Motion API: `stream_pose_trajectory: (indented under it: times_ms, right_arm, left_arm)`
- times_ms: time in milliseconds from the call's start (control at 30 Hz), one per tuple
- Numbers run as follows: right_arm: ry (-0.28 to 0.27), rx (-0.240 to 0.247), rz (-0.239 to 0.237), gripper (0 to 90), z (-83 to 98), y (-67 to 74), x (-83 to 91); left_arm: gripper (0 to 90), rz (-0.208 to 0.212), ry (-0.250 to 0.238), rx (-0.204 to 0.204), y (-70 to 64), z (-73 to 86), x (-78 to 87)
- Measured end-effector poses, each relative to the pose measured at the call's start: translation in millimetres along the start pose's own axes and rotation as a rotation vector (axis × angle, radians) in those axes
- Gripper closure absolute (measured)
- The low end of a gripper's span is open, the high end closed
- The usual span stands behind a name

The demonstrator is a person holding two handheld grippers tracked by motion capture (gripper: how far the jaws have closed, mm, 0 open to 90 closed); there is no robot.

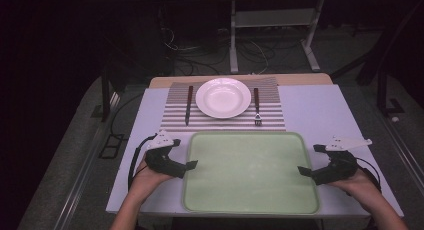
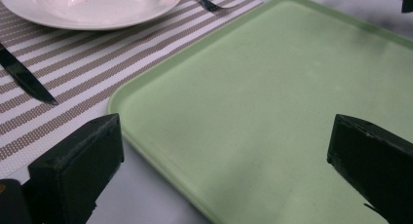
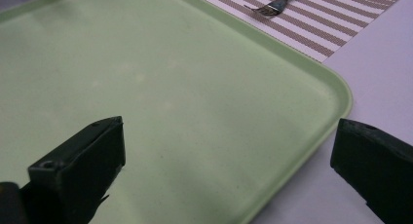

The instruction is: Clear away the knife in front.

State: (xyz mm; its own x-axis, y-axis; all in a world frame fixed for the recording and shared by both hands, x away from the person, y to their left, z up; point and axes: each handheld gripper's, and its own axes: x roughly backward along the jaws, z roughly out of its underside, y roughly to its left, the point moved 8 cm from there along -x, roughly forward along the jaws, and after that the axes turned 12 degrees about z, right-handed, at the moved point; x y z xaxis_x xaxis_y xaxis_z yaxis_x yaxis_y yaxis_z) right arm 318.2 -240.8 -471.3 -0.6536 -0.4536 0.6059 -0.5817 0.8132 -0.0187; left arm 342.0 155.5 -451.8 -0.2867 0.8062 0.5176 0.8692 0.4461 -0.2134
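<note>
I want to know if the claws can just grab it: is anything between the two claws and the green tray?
Nothing visible is. The left gripper and right gripper sit open at the tray's left and right edges, with no object between. The plate, knife and fork lie beyond it on the mat.

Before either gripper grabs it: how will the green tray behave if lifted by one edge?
The green tray looks like flat, rigid plastic, so it likely stays stiff. Its smooth surface and low rim may be slippery for jaws. Broad and empty, it probably tilts if lifted from one side, though light.

Dark room, grey carpet floor [image 1: 60, 155]
</note>
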Motion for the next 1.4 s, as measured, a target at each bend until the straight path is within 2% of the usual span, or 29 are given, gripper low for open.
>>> stream_pose_trajectory:
  times_ms: [200,400,533,767,833,1100,1400]
  right_arm:
    - [0.007,-0.020,-0.006,0.0,2.5,-0.8,-1.0]
    - [0.008,-0.018,-0.012,0.0,3.7,2.1,-1.5]
    - [-0.004,-0.034,-0.019,0.0,3.2,2.8,0.0]
    - [-0.011,-0.040,-0.020,0.0,2.4,2.5,-0.1]
    - [-0.020,-0.060,-0.021,0.0,1.0,1.9,0.1]
    - [-0.018,-0.049,-0.020,0.0,1.4,3.2,0.0]
    - [-0.031,-0.057,-0.020,0.0,-1.3,1.6,0.0]
  left_arm:
    - [0.0,0.001,-0.001,0.004,1.3,-0.5,-1.9]
    - [0.0,-0.008,0.006,0.005,7.4,-0.5,-4.9]
    - [0.0,-0.009,0.004,0.007,9.2,-2.2,-6.0]
    - [0.0,-0.011,-0.002,0.016,18.6,-5.4,-9.2]
    - [0.0,-0.021,0.010,0.006,21.1,-5.4,-10.6]
    - [0.0,-0.032,0.003,0.016,27.6,-6.9,-11.9]
    - [0.0,-0.055,-0.002,0.013,33.3,-9.0,-10.7]
